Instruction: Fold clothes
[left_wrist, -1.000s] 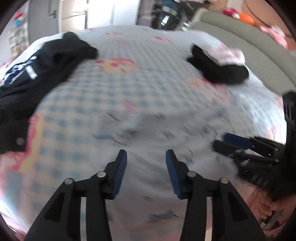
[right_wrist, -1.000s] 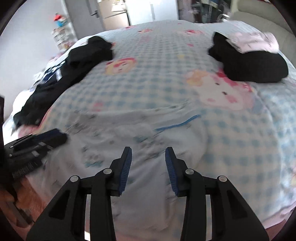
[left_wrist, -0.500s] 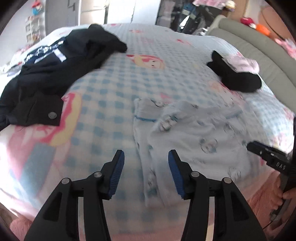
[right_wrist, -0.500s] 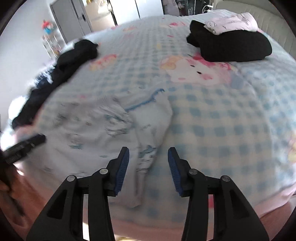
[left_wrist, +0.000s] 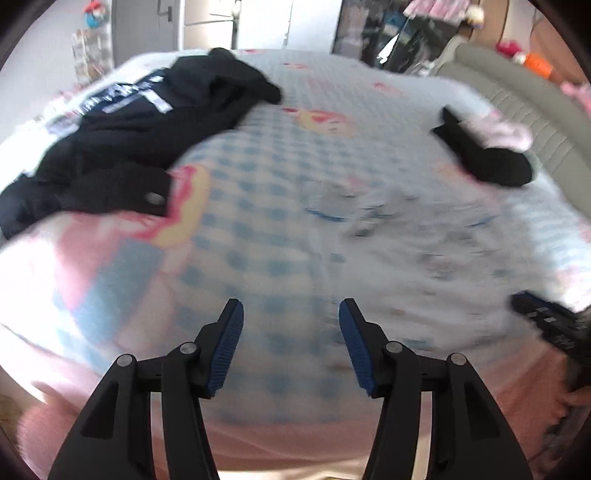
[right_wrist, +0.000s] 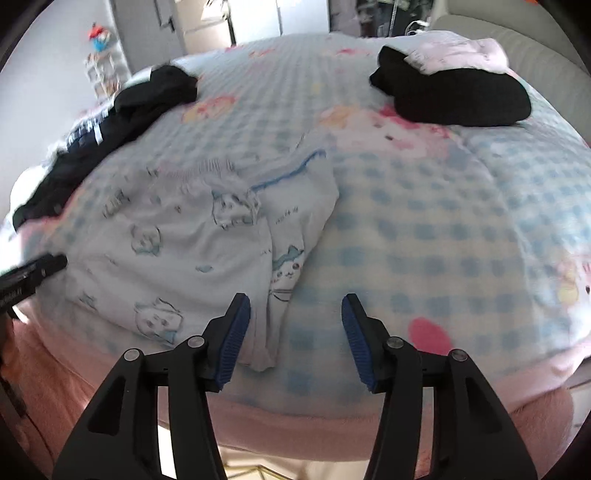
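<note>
While its jaws open empty, right gripper (right_wrist: 295, 325) hovers over pale-blue garment (right_wrist: 207, 236).

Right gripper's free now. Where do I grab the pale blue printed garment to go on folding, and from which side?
Take the pale blue garment by its narrow end hanging toward the bed's near edge, coming from the near side. That tip lies just ahead of the right gripper, whose jaws are opening with nothing between them.

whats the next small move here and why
Probably lower the right gripper onto the near edge of the light blue printed garment. That garment lies rumpled and unfolded, and both grippers' jaws are opening with nothing between them; the left gripper hangs beside it.
</note>
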